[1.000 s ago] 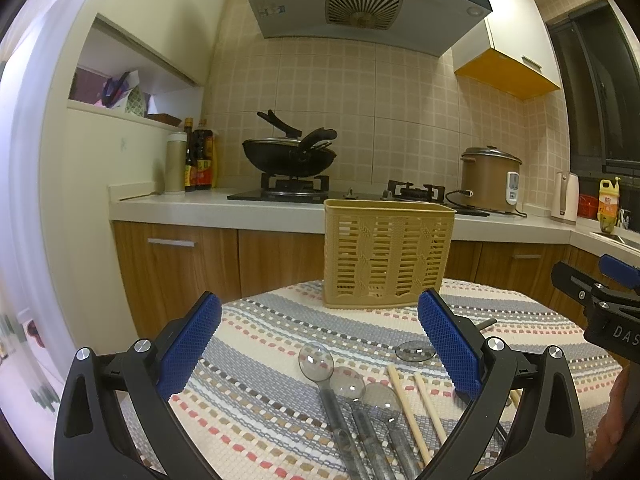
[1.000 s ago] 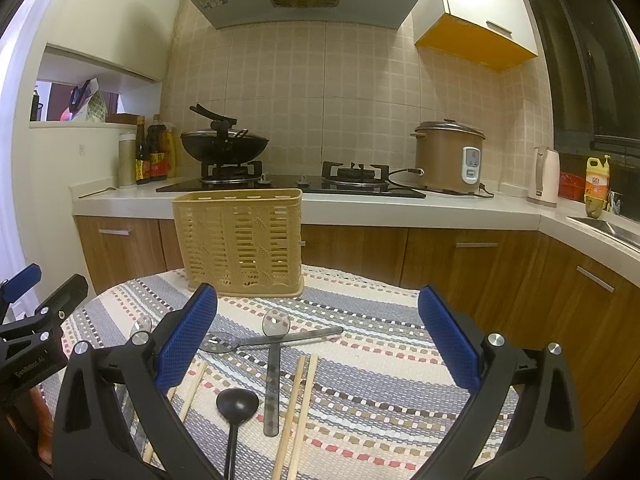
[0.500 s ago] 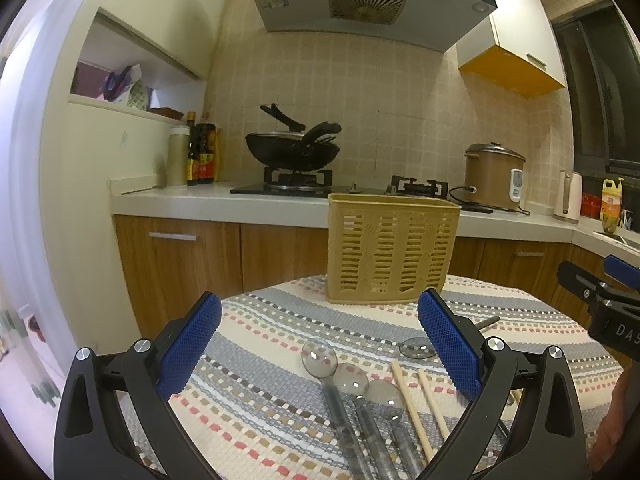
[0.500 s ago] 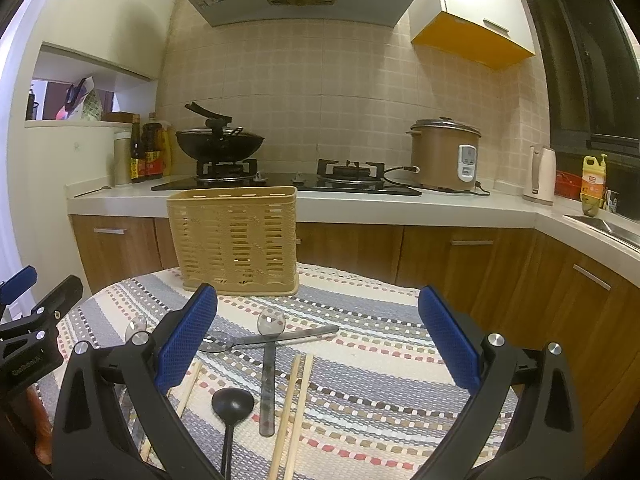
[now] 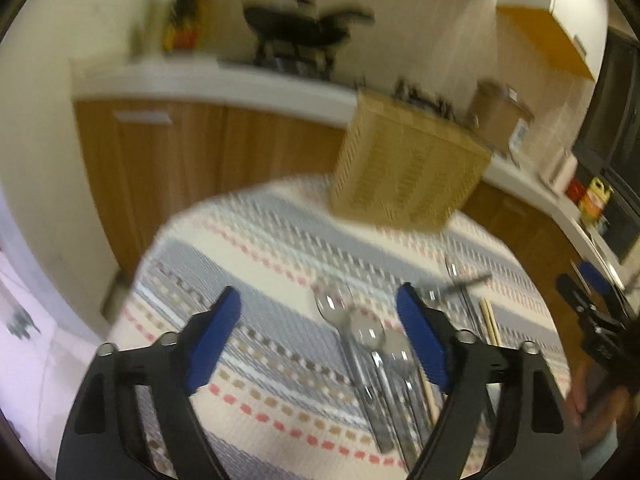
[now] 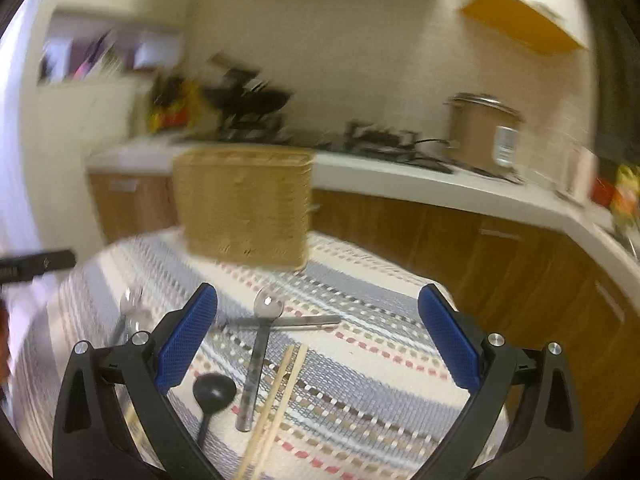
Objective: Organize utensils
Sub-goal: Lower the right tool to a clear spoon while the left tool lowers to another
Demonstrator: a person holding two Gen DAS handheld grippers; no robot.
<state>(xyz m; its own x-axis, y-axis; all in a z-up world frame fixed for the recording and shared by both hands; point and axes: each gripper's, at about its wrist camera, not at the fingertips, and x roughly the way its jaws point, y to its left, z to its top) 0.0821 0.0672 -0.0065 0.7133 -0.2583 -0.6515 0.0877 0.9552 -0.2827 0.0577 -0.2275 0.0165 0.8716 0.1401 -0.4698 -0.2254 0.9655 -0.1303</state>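
Observation:
A yellow slotted utensil basket (image 5: 408, 172) (image 6: 244, 204) stands at the far side of the round table. Three clear spoons (image 5: 362, 344) lie side by side just right of my left gripper (image 5: 320, 344), which is open and empty above the striped cloth. My right gripper (image 6: 316, 340) is open and empty above a metal spoon (image 6: 258, 356), a second spoon crossing it (image 6: 288, 322), a pair of wooden chopsticks (image 6: 276, 400) and a black ladle (image 6: 214, 390). More chopsticks (image 5: 490, 324) lie right of the spoons. Both views are blurred.
The round table wears a striped cloth (image 5: 256, 264) (image 6: 360, 384). Behind it runs a kitchen counter (image 6: 400, 182) with a wok on a gas hob (image 5: 304, 32) and a rice cooker (image 6: 480, 132). The right gripper shows at the right edge of the left view (image 5: 596, 316).
Both grippers have tilted down toward the table and both views have blurred with motion. The left view has rolled and swung left. The utensils lie where they were.

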